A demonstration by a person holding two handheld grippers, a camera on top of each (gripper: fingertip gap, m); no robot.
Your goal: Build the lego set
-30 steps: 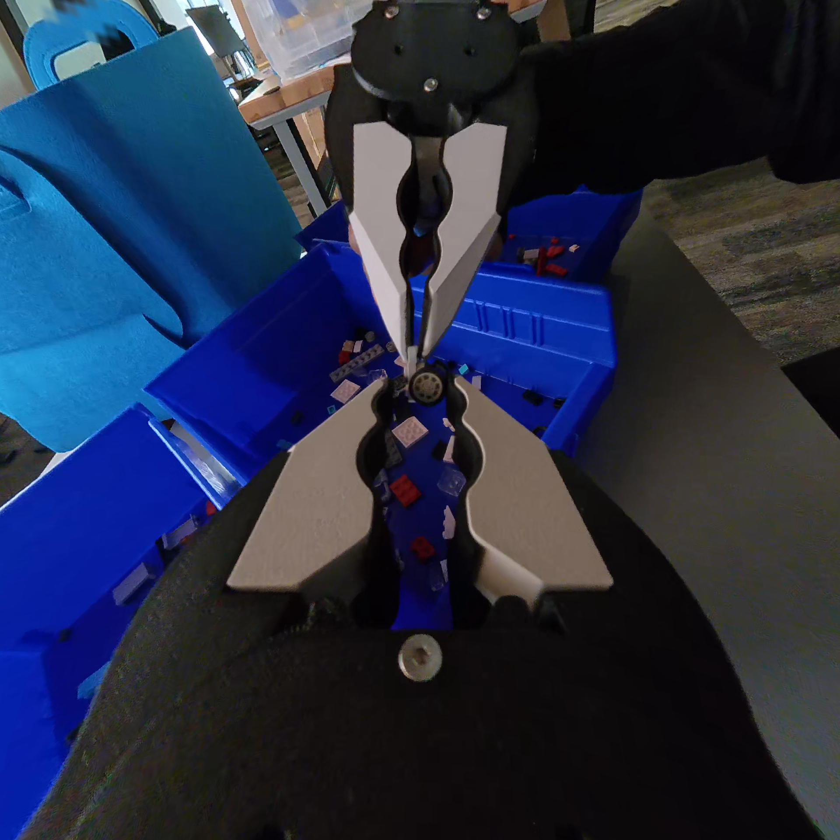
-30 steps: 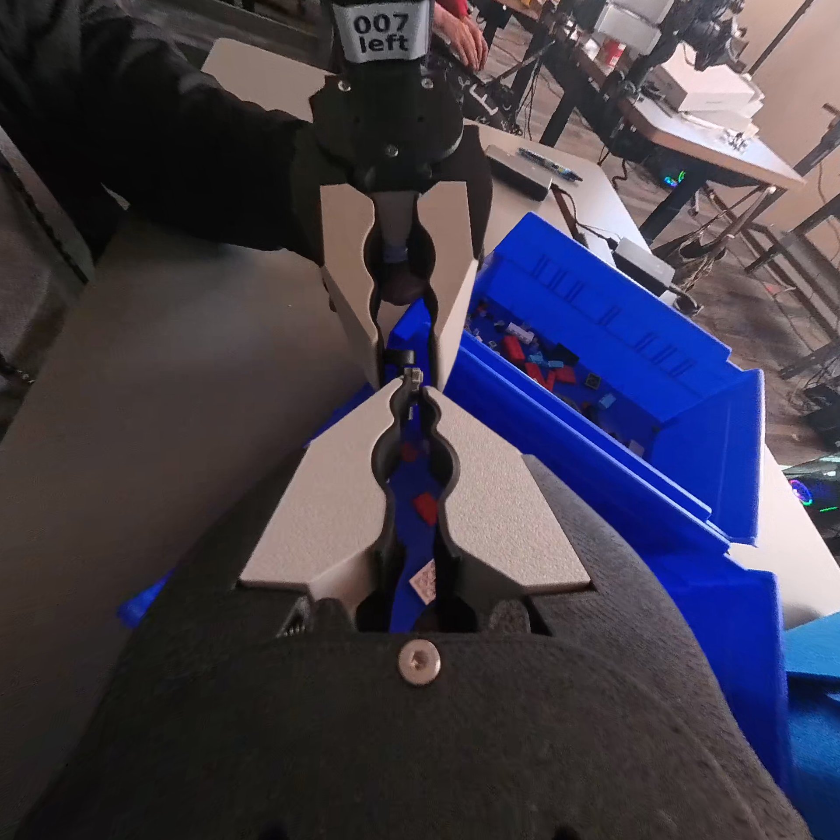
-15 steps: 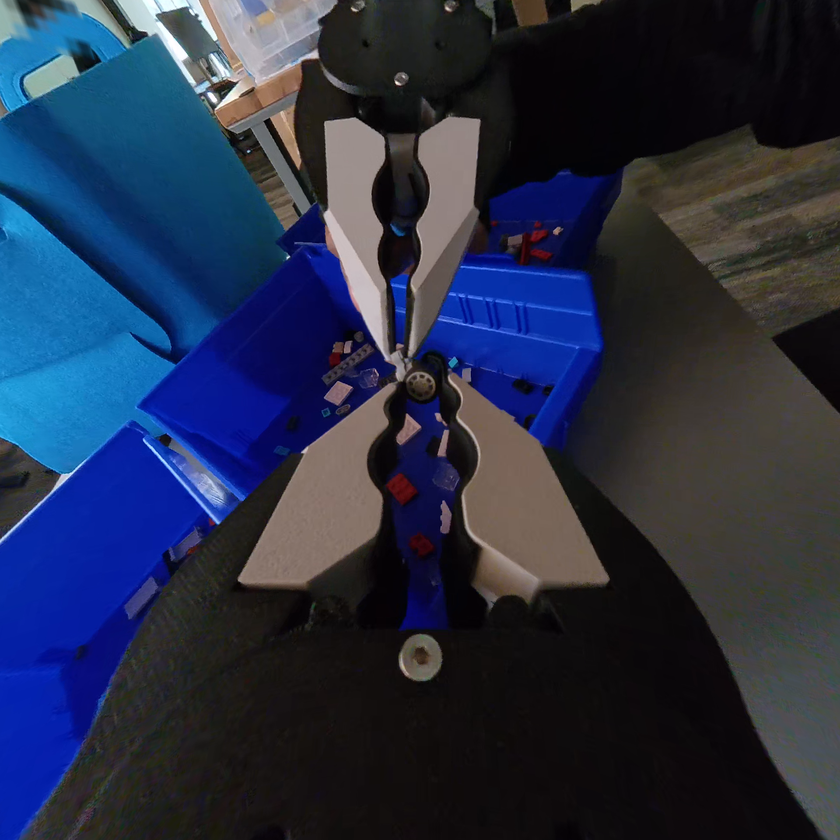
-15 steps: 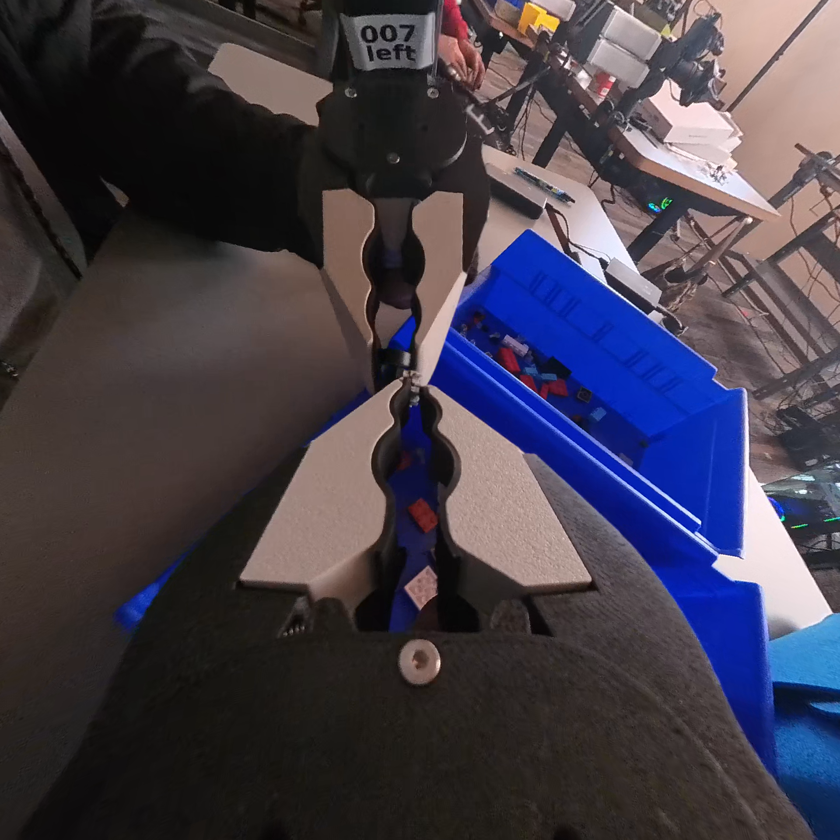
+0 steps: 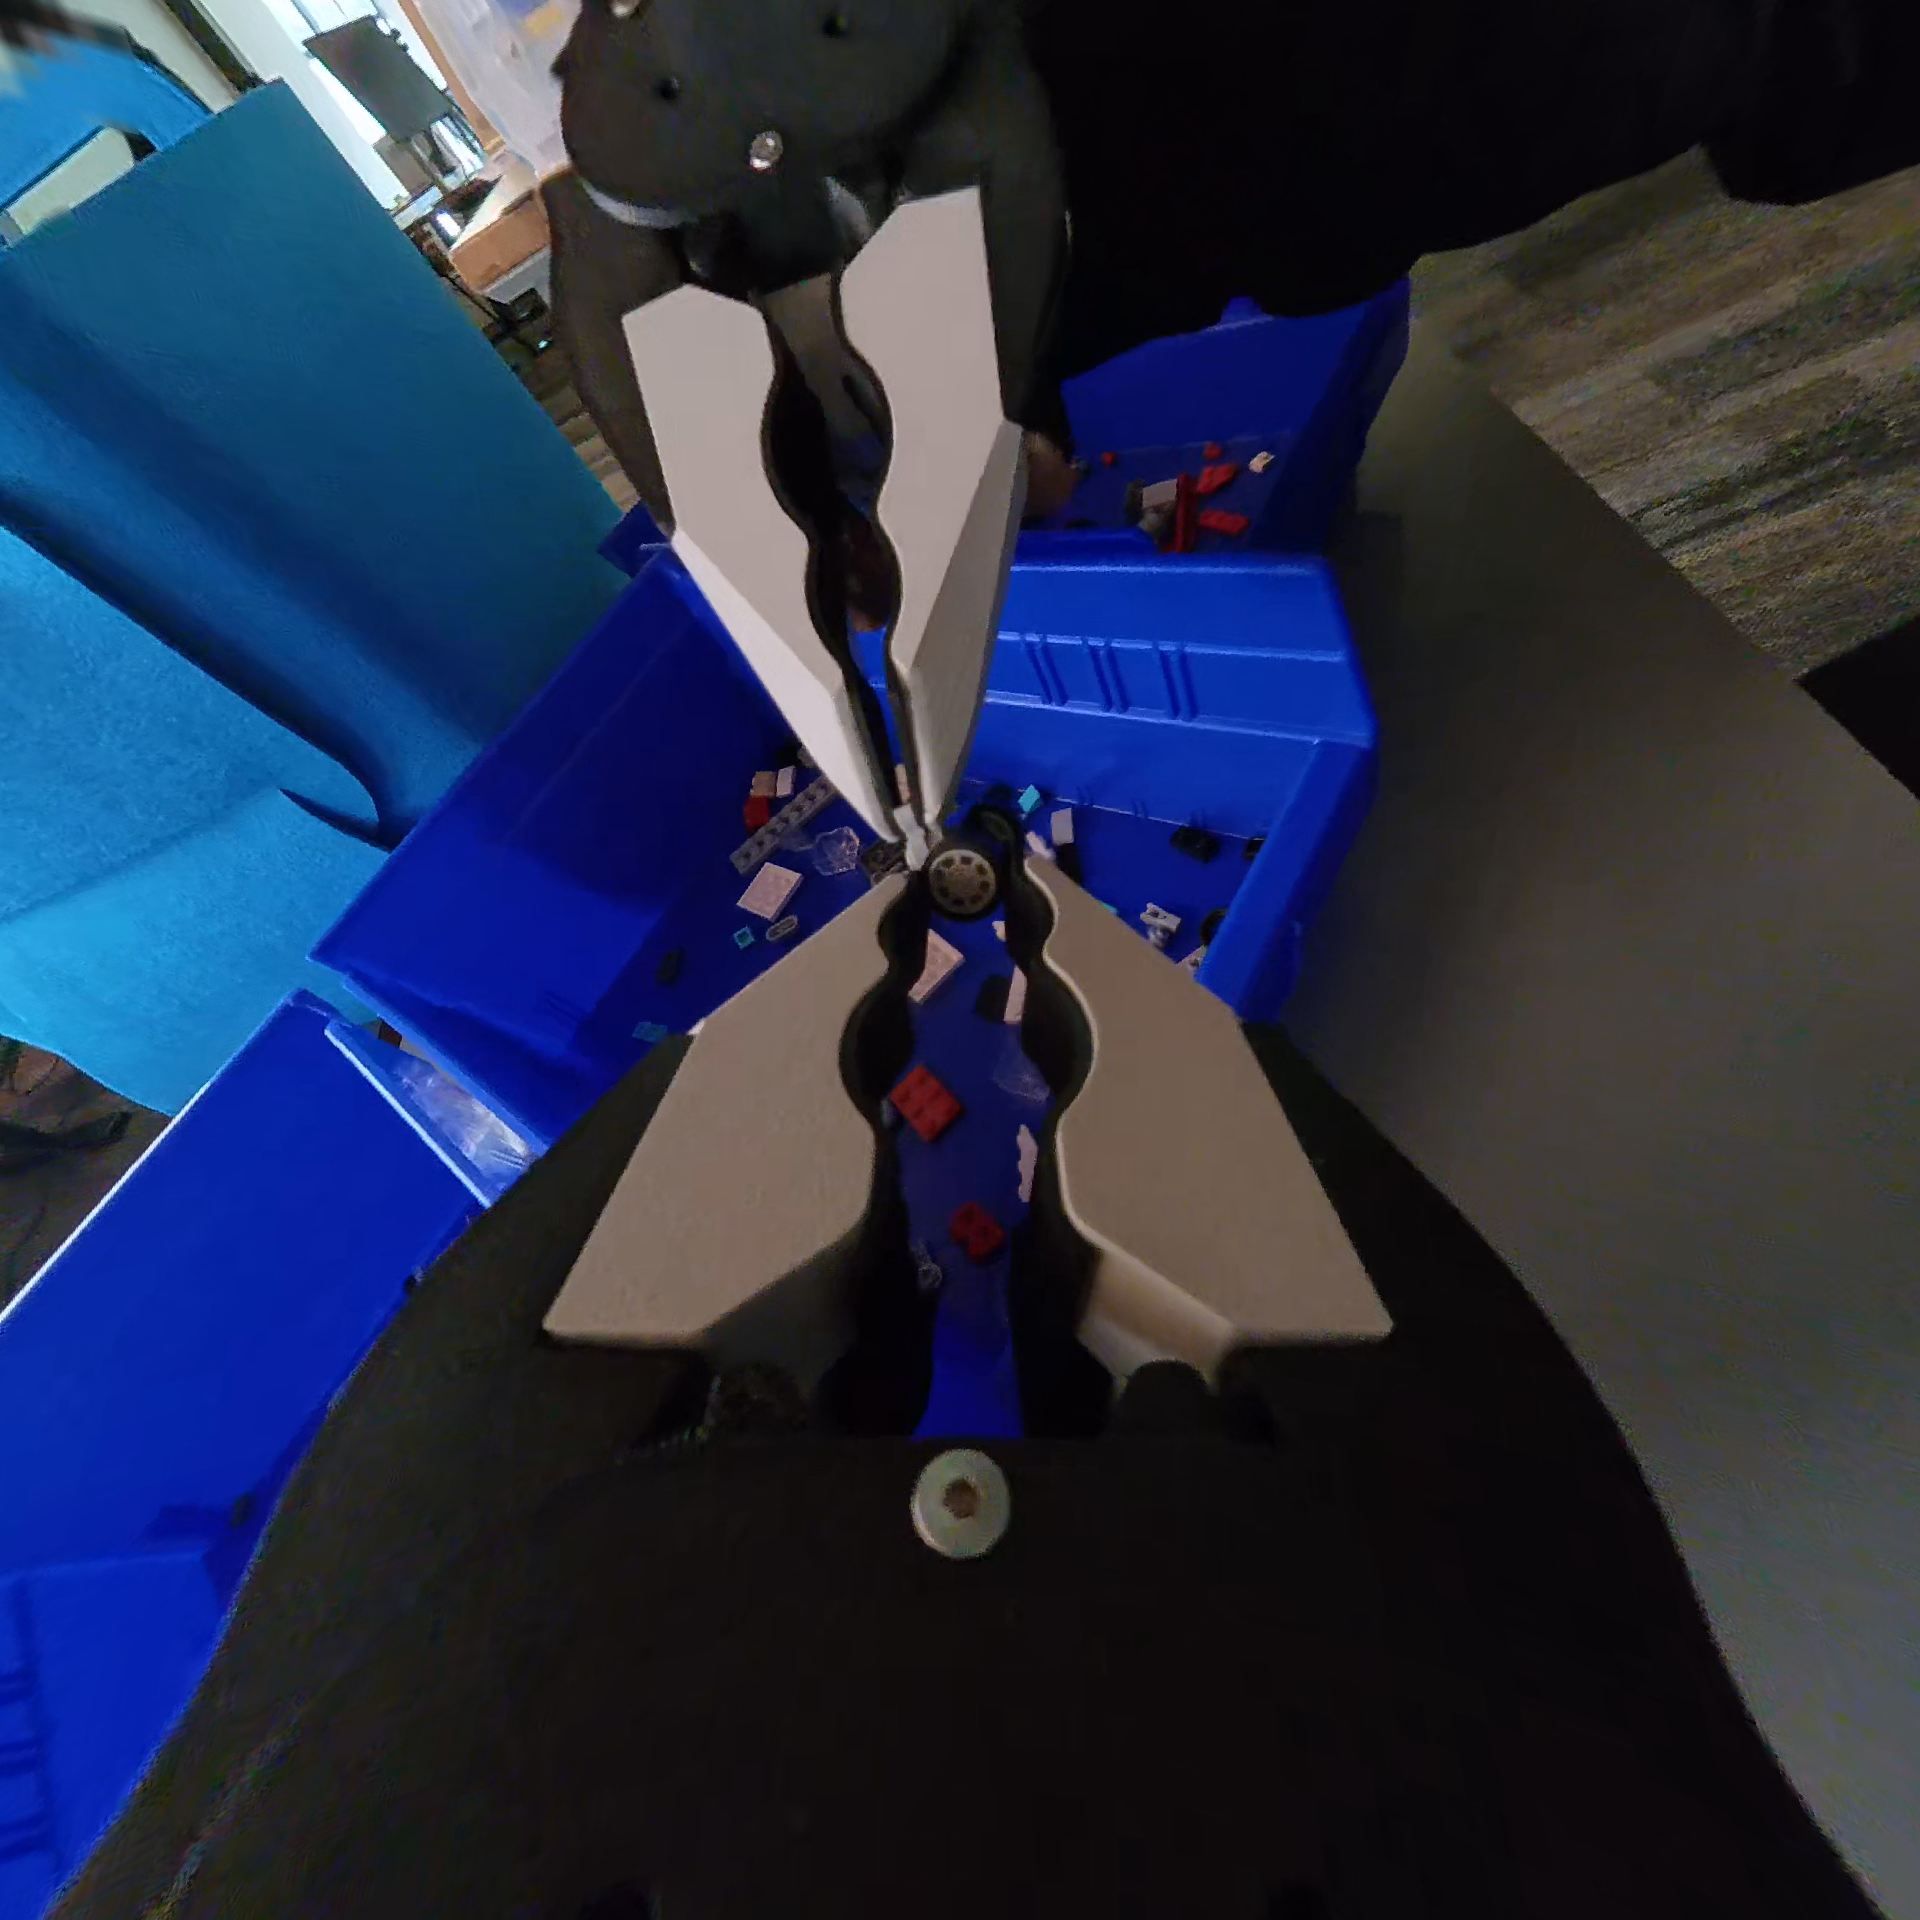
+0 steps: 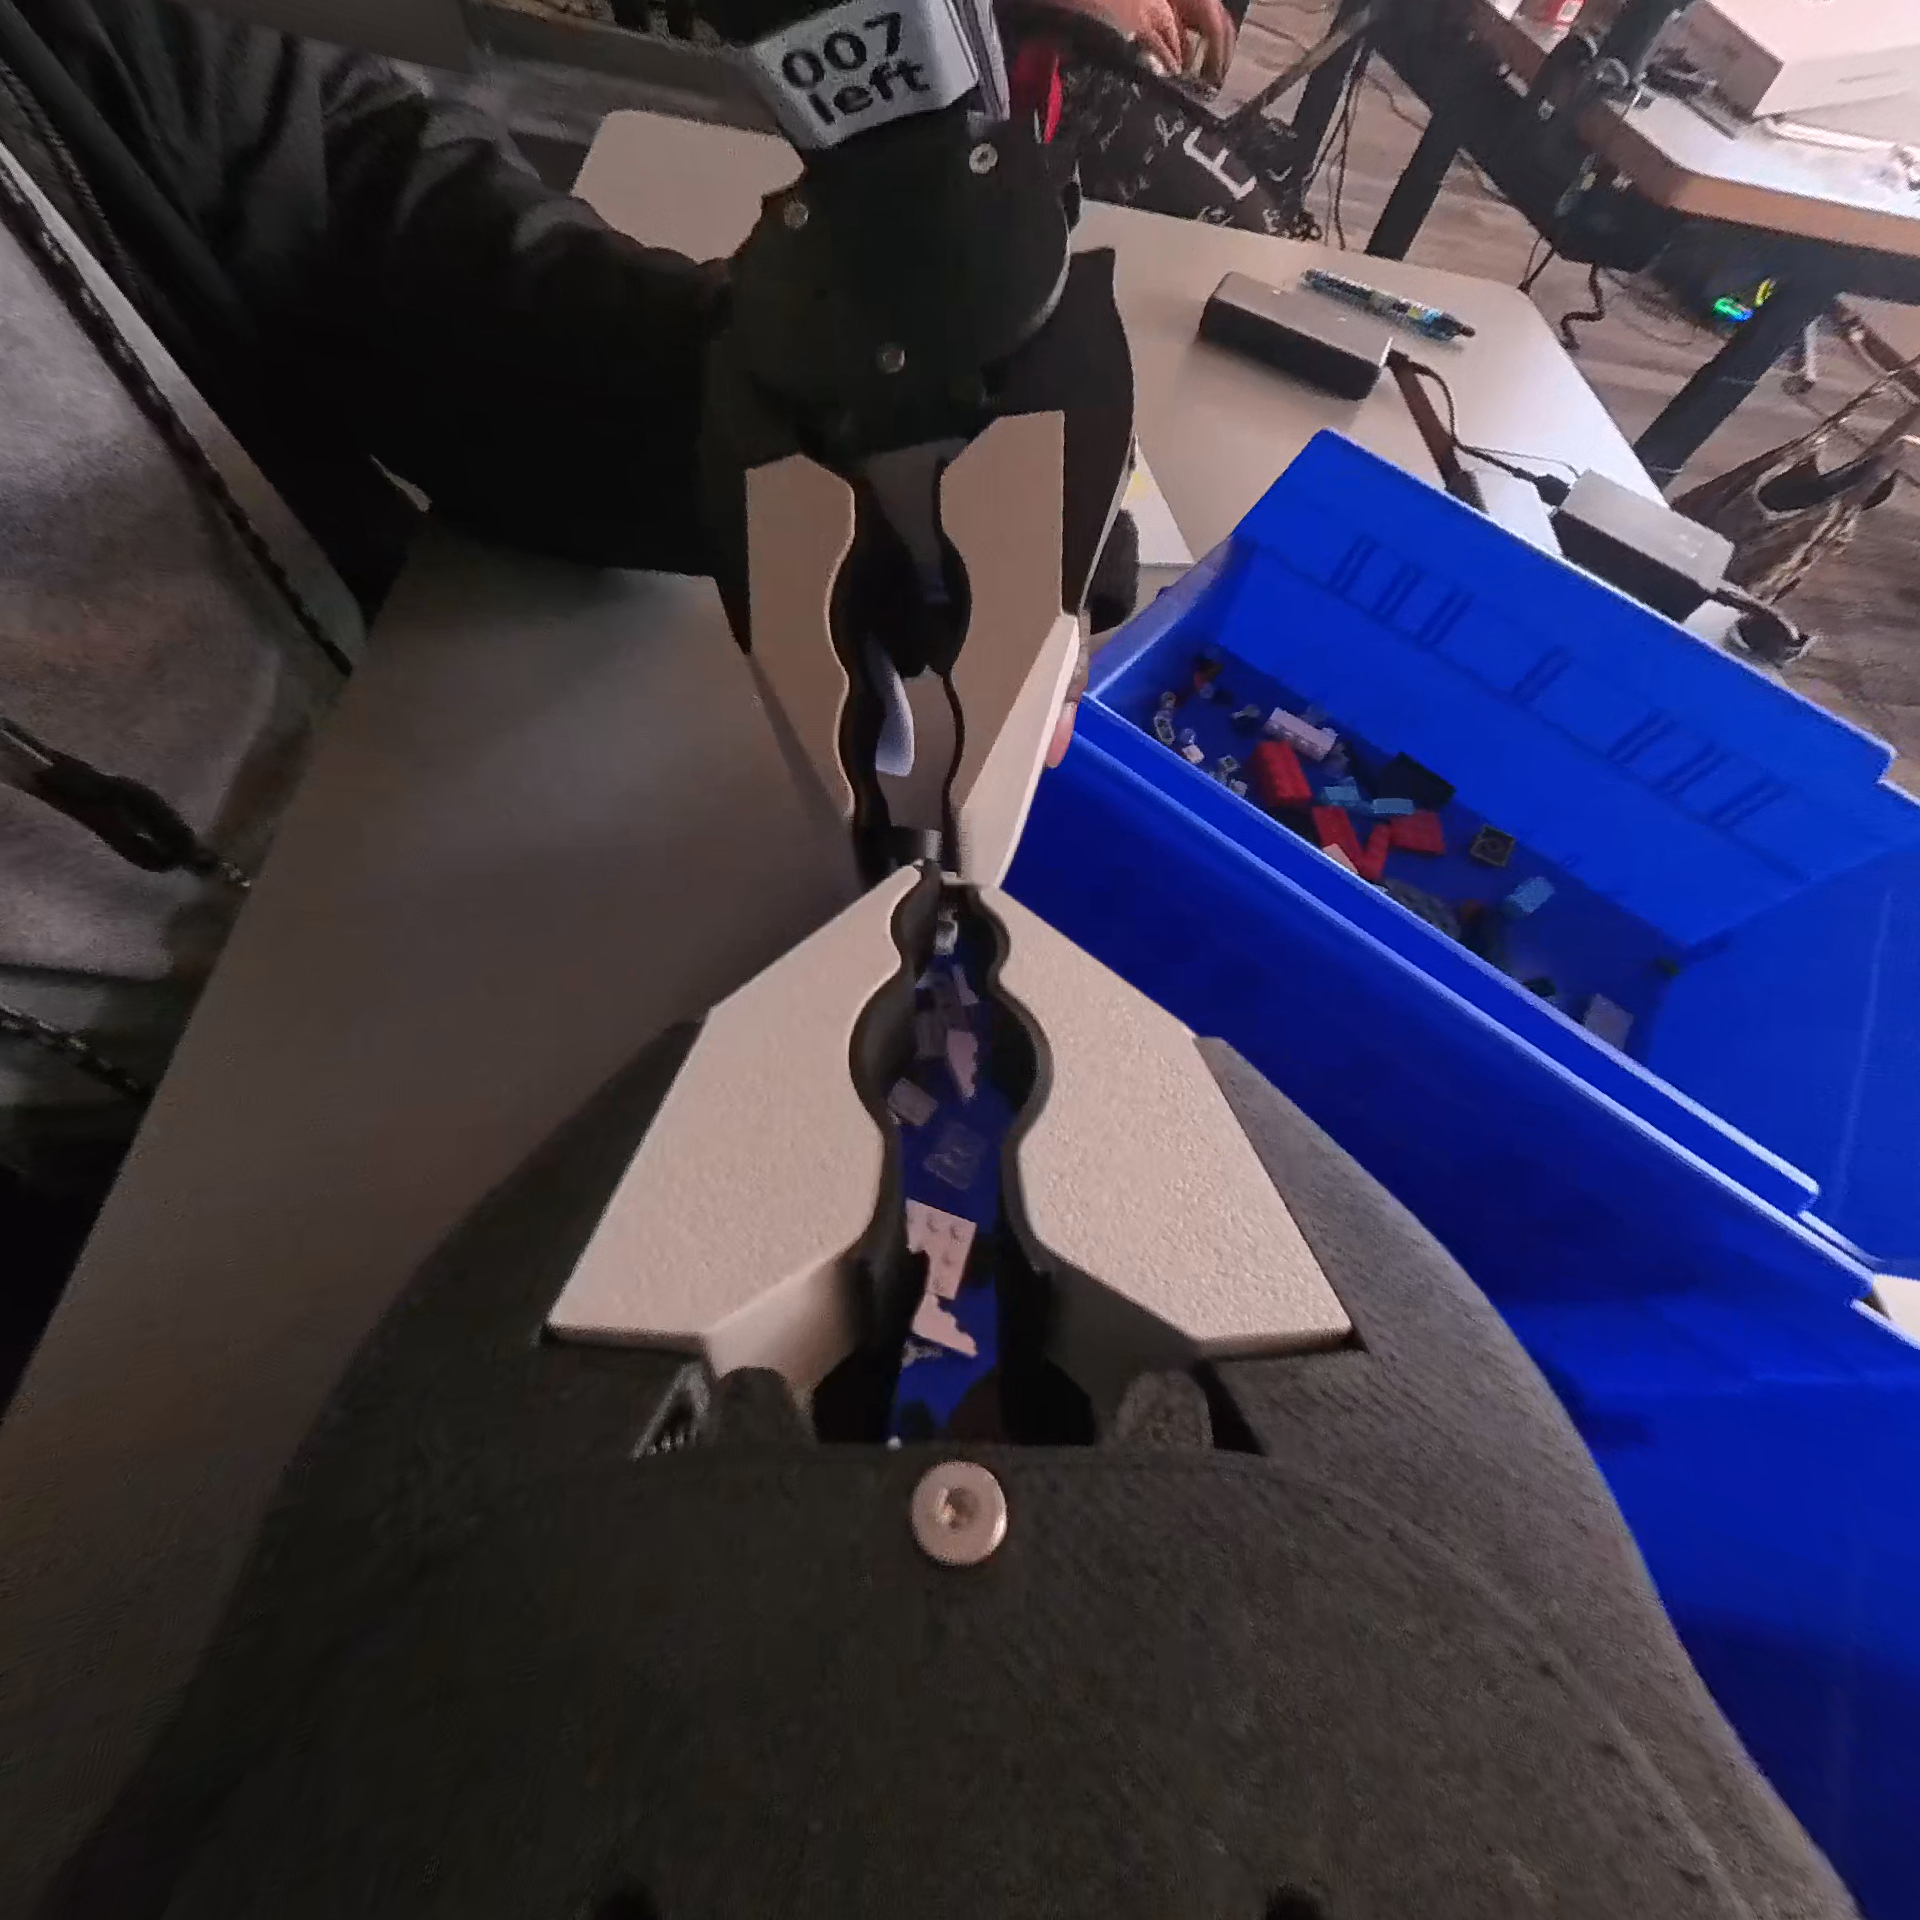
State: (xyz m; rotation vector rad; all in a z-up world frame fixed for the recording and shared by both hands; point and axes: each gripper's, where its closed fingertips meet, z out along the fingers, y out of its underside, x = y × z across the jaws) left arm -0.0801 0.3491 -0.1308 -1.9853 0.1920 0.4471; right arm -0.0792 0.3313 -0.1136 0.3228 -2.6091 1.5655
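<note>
Left gripper [image 5: 961,885] is pinched down narrow on the little wheel [image 5: 966,881], grey hub and black tyre, dead centre of the left wrist view and held up over the open blue bin [image 5: 1143,717]. Right gripper [image 5: 912,836] comes in from the top of that frame, nearly closed, with a tiny pale piece [image 5: 914,852] nipped at its very tips, just touching the wheel's left side.

What changed in the last second: the right gripper was pointing pretty much straight down the frame, and now it's rolled over and leans in from the upper left. The two tip pairs have also crept together. My read is they're lining up the pale piece with the hub to press it in, so the join is being set up but isn't seated yet.

View differences: the left wrist view gives the wheel face-on. In the right wrist view the wheel [image 6: 906,840] is just a dark nub edge-on at the left gripper [image 6: 914,850] tips, and I can barely make out the pale piece. That view does show a second bin [image 6: 1299,966] on the right, with red, black and light blue bricks. It also shows grey table [image 6: 520,831] on the left, and a dark sleeve [image 6: 468,364] at the upper left.
</note>
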